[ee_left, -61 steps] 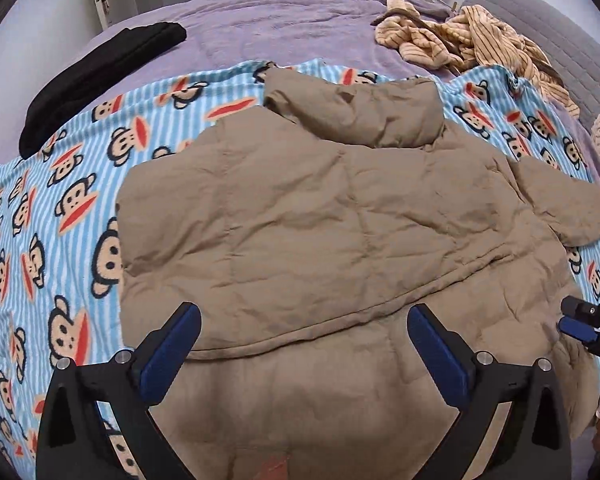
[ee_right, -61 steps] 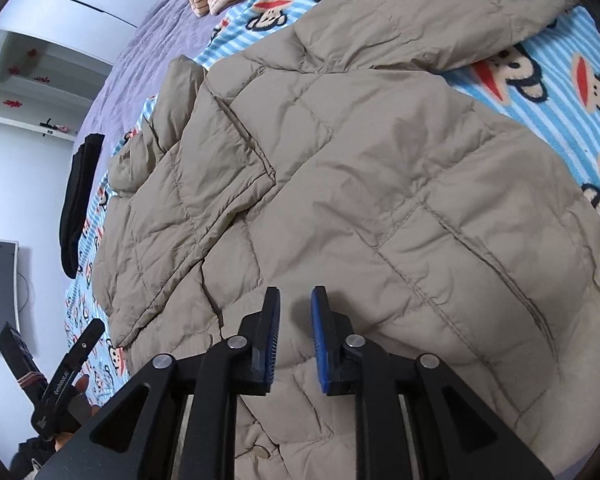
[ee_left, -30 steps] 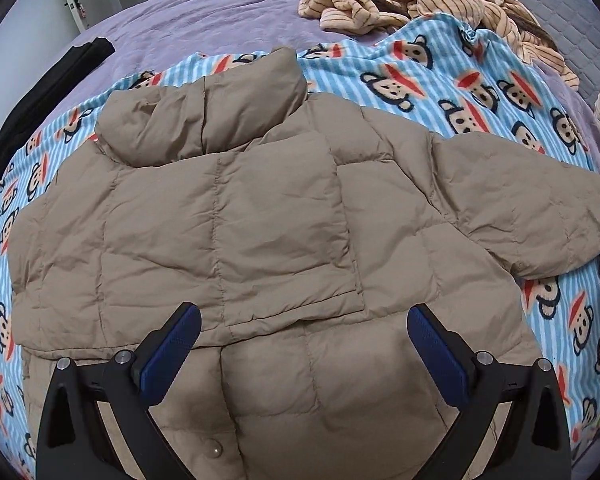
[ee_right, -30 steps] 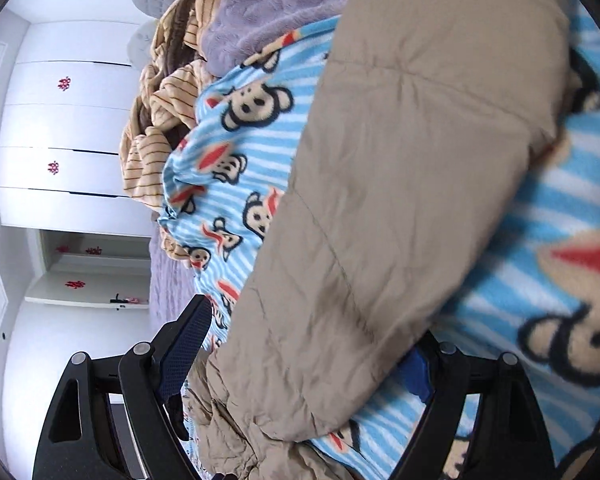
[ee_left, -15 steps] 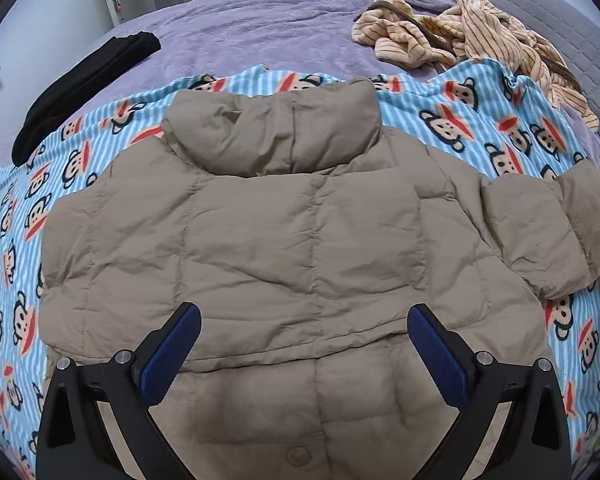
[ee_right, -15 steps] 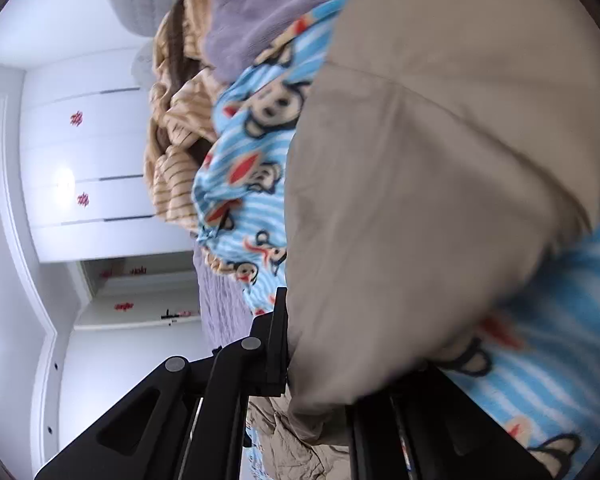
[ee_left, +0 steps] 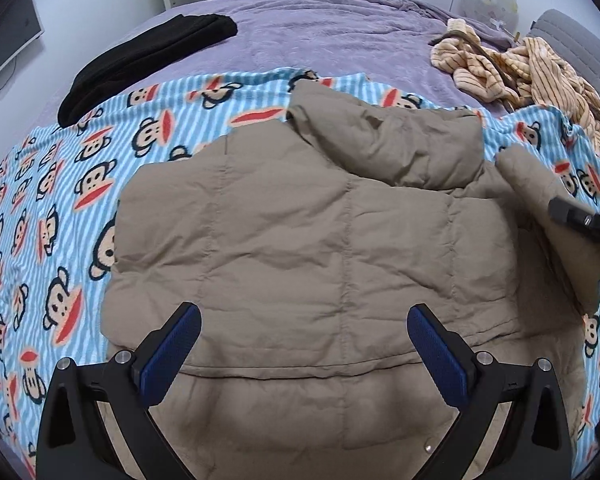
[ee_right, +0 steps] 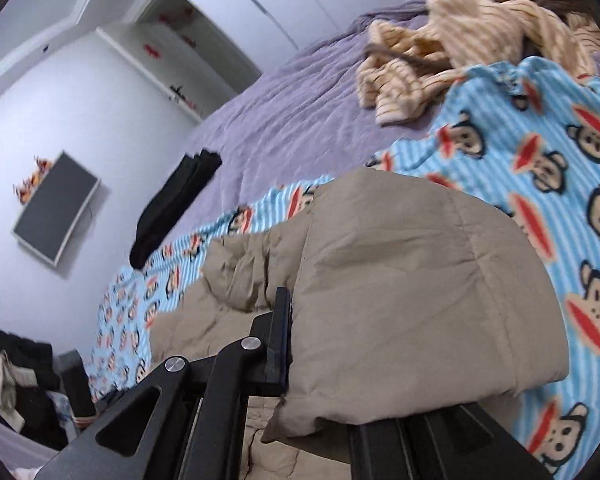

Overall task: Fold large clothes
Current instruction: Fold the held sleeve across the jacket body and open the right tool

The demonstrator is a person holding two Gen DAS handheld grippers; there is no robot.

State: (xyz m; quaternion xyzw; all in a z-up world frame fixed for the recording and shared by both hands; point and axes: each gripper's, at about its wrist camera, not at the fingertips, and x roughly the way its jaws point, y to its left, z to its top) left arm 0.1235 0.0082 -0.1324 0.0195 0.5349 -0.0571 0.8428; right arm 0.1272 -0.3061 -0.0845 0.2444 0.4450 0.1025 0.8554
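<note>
A tan puffer jacket lies spread back-up on a blue striped monkey-print blanket, which covers the near part of a bed with a purple cover. The jacket's collar points toward the far side of the bed.

The left tool hovers over the near hem of the jacket with its blue-padded fingers spread wide apart, gripping nothing.

The right tool is clamped on the jacket's right sleeve; the cloth bulges out between its fingers and hides the right-hand one. From the left tool's camera the sleeve shows lifted and folded inward at the jacket's right side, with the black tip of the right tool pressed against it.

Farther off, a black garment lies on the purple cover at the far left, and a heap of yellow striped cloth sits at the far right by a grey headboard. A dark screen hangs on the wall to the left.
</note>
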